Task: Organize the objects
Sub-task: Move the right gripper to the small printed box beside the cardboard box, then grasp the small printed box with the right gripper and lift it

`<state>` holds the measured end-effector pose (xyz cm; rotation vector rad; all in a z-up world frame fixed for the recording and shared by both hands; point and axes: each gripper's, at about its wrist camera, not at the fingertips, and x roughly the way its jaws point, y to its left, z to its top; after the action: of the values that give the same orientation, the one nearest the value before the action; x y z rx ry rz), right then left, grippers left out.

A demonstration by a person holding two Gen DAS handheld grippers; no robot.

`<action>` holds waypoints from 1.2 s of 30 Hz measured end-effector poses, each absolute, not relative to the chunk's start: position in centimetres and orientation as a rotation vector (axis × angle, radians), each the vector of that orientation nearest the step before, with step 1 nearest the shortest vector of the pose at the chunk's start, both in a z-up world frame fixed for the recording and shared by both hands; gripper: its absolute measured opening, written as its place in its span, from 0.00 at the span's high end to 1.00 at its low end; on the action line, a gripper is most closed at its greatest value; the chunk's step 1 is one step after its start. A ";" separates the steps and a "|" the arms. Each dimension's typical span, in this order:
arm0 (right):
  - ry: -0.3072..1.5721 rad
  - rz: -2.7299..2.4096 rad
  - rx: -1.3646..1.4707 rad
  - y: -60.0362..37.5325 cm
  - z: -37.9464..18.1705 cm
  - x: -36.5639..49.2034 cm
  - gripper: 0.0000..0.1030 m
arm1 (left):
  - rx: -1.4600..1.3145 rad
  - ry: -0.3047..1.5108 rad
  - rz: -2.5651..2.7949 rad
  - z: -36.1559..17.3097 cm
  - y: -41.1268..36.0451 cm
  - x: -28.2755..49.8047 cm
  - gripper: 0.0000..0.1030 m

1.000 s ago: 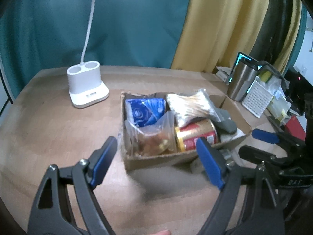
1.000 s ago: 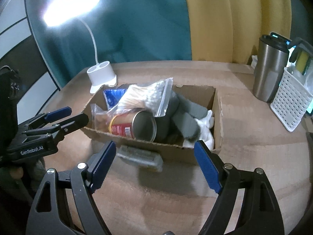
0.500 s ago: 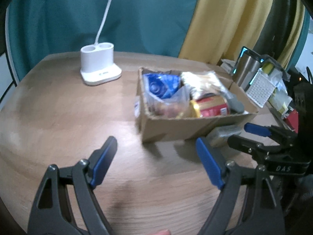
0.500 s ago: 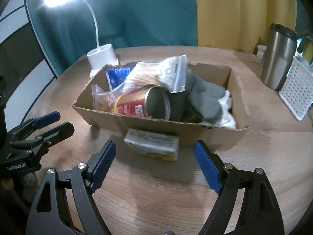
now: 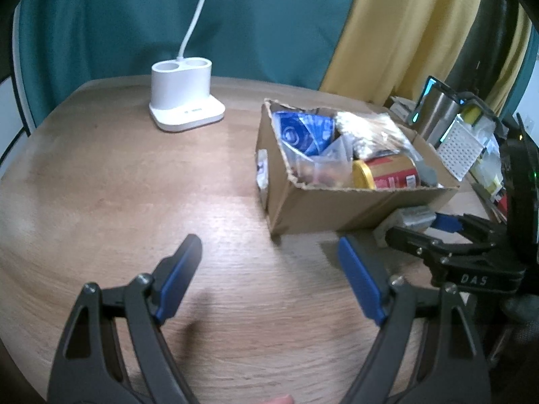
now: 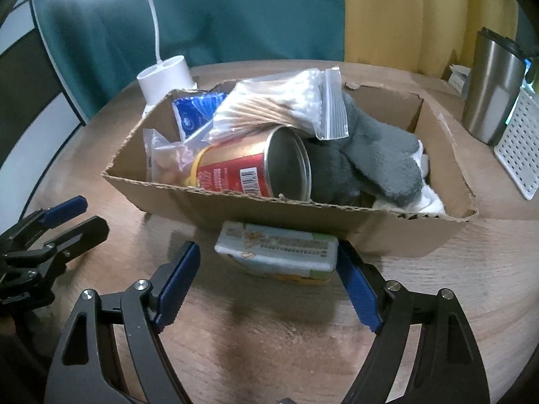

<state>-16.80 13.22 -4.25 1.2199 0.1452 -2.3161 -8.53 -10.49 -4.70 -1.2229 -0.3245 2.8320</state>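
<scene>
An open cardboard box (image 6: 404, 232) stands on the wooden table. It holds a red and gold can (image 6: 249, 168) on its side, a bag of cotton swabs (image 6: 279, 101), a blue packet (image 6: 195, 107), a clear snack bag (image 6: 165, 158) and a grey cloth (image 6: 380, 148). A flat pale packet (image 6: 276, 252) lies on the table against the box's front wall. My right gripper (image 6: 267, 252) is open, its pads on either side of that packet without pressing it. My left gripper (image 5: 269, 252) is open over bare table, left of the box (image 5: 337, 205).
A white lamp base (image 5: 185, 104) stands at the back left of the table. A steel tumbler (image 6: 488, 91) and a white perforated basket (image 6: 518, 144) stand to the right of the box. Teal and yellow curtains hang behind. The table edge curves round on the left.
Both grippers have sunk toward the table. The right one closed in on the flat packet, which now lies between its fingers. In the left view the box has slid to the right.
</scene>
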 end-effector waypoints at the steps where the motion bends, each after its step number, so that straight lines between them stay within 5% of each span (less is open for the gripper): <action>1: 0.147 -2.316 1.223 13.2 -4.3 -16.9 0.20 | -1.225 -0.324 2.831 -4.7 -10.5 -8.7 0.18; 4: 0.169 -2.329 1.218 13.2 -4.4 -16.9 0.33 | -1.225 -0.323 2.831 -4.7 -10.5 -8.7 0.18; 36: 0.087 -2.449 1.019 21.6 2.7 -14.8 0.33 | -1.099 -0.214 2.829 0.5 -3.2 -9.4 0.18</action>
<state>-14.77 21.63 2.71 1.0193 0.0867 -2.4486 -9.42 -3.24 0.54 -1.0993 -0.2144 2.8291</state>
